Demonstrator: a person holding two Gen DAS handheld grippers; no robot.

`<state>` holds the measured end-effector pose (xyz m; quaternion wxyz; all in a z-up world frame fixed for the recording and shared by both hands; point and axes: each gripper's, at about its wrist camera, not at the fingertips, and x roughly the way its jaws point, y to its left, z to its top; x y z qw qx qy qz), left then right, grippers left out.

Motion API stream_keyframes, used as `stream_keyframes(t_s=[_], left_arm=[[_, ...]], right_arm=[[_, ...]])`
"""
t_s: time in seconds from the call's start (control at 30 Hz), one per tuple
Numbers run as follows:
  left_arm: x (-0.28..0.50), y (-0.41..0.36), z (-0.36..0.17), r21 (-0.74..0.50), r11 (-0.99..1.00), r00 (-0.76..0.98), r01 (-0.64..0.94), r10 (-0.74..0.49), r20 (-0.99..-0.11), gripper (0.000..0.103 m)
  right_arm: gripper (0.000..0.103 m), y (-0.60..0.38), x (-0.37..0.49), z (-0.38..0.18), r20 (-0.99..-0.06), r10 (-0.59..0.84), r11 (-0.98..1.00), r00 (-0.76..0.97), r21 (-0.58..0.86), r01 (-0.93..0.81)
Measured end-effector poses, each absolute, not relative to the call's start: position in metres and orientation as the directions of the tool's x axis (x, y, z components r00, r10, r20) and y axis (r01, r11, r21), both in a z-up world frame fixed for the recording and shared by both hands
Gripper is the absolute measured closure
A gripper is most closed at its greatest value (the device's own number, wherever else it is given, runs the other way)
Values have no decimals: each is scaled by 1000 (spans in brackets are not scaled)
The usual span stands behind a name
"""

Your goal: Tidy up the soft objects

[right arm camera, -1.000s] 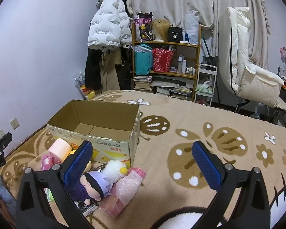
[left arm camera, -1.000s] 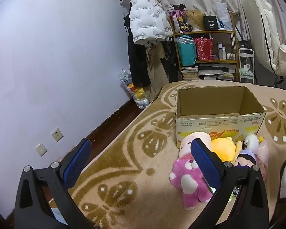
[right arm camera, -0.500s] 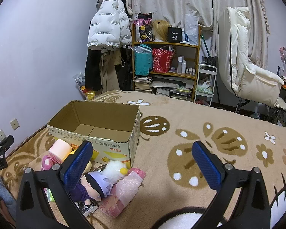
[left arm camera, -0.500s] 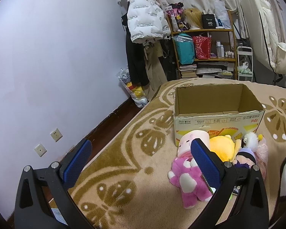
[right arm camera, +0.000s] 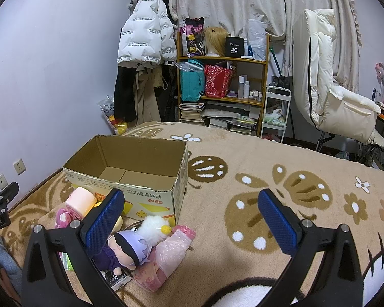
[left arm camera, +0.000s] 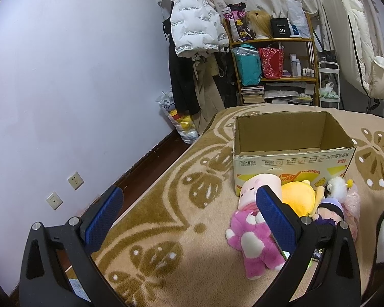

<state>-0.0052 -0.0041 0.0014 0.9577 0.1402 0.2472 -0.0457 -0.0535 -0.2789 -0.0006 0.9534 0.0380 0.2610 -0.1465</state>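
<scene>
An open, empty cardboard box (left arm camera: pixel 291 158) (right arm camera: pixel 130 179) stands on the beige patterned carpet. Soft toys lie in a heap at its front: a pink plush (left arm camera: pixel 251 240), a yellow plush (left arm camera: pixel 298 197), a purple-haired doll (right arm camera: pixel 125 250) (left arm camera: pixel 330 209), a white fluffy toy (right arm camera: pixel 151 226) and a pink wrapped bundle (right arm camera: pixel 169 253). My left gripper (left arm camera: pixel 189 215) is open and empty, above the carpet left of the heap. My right gripper (right arm camera: pixel 192 220) is open and empty, above the carpet right of the heap.
A wooden shelf (right arm camera: pixel 222 89) with bags, books and bottles stands at the back. Coats hang on a rack (right arm camera: pixel 146 51) beside it. A white padded chair (right arm camera: pixel 330 89) is at the right. The purple wall (left arm camera: pixel 64 76) with sockets runs along the left.
The left gripper has drifted slightly back and up; the box and toys sit a little lower in its view. The right gripper has barely moved. Both stay open.
</scene>
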Motion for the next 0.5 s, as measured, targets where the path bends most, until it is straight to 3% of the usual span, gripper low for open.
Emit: stream_keyframes(t_s=[0.5], left_arm=[[-5, -4, 1, 246, 956, 872, 158, -18, -489, 0]], right_arm=[[0, -279, -53, -1, -508, -259, 954, 821, -4, 299]])
